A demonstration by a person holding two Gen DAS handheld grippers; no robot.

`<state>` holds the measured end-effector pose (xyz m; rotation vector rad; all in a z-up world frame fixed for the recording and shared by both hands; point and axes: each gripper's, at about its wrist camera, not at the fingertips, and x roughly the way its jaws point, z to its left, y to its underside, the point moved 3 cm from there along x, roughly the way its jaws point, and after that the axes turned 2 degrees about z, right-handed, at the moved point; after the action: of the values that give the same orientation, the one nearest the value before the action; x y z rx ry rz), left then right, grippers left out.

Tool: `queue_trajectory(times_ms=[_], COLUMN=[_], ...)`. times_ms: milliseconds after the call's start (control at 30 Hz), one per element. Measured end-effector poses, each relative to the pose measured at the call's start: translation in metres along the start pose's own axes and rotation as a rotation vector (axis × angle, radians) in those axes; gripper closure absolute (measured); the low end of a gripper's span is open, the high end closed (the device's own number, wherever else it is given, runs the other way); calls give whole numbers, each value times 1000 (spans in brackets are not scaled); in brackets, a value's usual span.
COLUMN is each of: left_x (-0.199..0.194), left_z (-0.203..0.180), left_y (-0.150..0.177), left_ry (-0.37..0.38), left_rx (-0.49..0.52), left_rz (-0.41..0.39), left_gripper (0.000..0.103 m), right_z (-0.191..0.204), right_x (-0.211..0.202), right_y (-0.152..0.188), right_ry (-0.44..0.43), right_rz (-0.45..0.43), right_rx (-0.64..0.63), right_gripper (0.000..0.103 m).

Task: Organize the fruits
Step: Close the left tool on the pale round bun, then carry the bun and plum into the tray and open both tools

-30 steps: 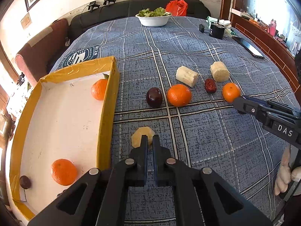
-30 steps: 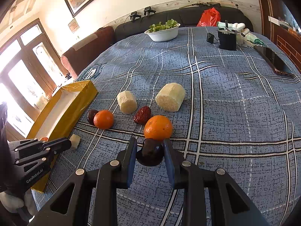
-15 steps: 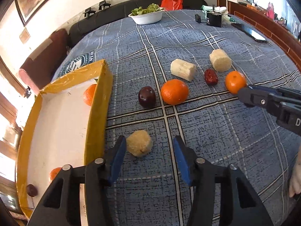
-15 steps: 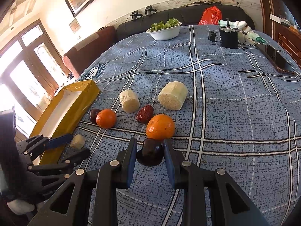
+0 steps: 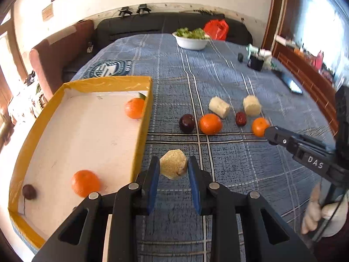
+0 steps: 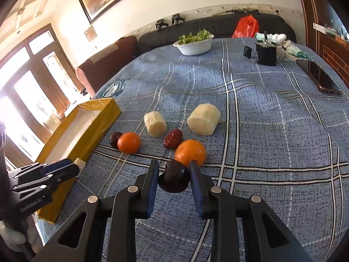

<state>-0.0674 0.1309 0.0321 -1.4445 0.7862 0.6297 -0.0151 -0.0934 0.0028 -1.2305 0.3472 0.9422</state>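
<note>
1. A pale, faceted fruit chunk (image 5: 173,165) sits between the blue pads of the left gripper (image 5: 172,170), which has just closed and now pinches it, held just beside the outer wall of the yellow box (image 5: 142,128).
2. A dark plum (image 6: 175,178) is clamped between the jaws of the right gripper (image 6: 174,175), just in front of an orange (image 6: 190,152) that lies on the blue plaid cloth (image 6: 272,131).
3. Inside the box, on its white floor, lie an orange at the far corner (image 5: 134,111), an orange near the front (image 5: 85,183) and a small dark fruit (image 5: 29,192) by the left wall.
4. On the cloth, to the right of the box, runs a loose row: a dark plum on the cloth (image 5: 187,123), a middle orange (image 5: 210,124), a red date (image 5: 241,118), and the orange beside the right gripper's tip.
5. Two pale cylindrical pieces, the left one (image 5: 219,107) and the right one (image 5: 252,105), lie just behind that row.
6. Far back stand a white bowl of greens (image 5: 192,39), a red bag (image 5: 216,29) and a black cup (image 6: 266,54).
7. A gloved hand (image 5: 322,216) grips the right gripper's handle at the lower right of the left view.
</note>
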Motion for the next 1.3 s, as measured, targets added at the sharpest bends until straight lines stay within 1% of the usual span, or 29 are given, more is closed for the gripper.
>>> queue_trajectory(times_ms=[67, 167, 200, 300, 367, 433, 500, 567, 600, 767, 867, 1000, 1233, 1300], left_x=[-17, -38, -42, -53, -57, -58, -57, -56, -55, -49, -48, -46, -46, -46], left_z=[12, 30, 36, 55, 69, 82, 96, 112, 119, 148, 162, 172, 179, 178], left_y=[1, 3, 4, 7, 12, 17, 23, 28, 30, 39, 43, 46, 47, 47], left_ry=[5, -10, -18, -34, -55, -59, -65, -73, -76, -93, -96, -89, -76, -67], left_rx=[-38, -69, -79, -113, -132, -157, -189, -223, -241, -310, -336, -352, -371, -376], left_rz=[-34, -77, -87, -111, -120, -121, -118, -116, -113, -100, -96, -91, -99, -97], left_gripper=[77, 77, 77, 77, 77, 77, 77, 77, 77, 77, 77, 77, 77, 74], right_z=[6, 20, 28, 53, 70, 87, 101, 115, 123, 163, 186, 218, 242, 245], right_x=[-7, -16, -18, -17, -14, -8, -3, 4, 8, 30, 46, 72, 103, 110], right_y=[-2, -4, -4, -5, -5, -7, -7, -8, -8, -9, -8, -5, -6, -7], right_ry=[-11, -118, -174, -289, -341, -392, -435, -458, -462, -425, -370, -283, -166, -149], right_rz=[-22, -15, 2, 47, 72, 103, 133, 158, 170, 213, 230, 244, 232, 232], right_rx=[-8, 13, 19, 21, 17, 22, 28, 27, 21, -50, -124, -229, -341, -358], right_gripper=[72, 71, 71, 71, 71, 71, 71, 71, 71, 71, 71, 71, 70, 70])
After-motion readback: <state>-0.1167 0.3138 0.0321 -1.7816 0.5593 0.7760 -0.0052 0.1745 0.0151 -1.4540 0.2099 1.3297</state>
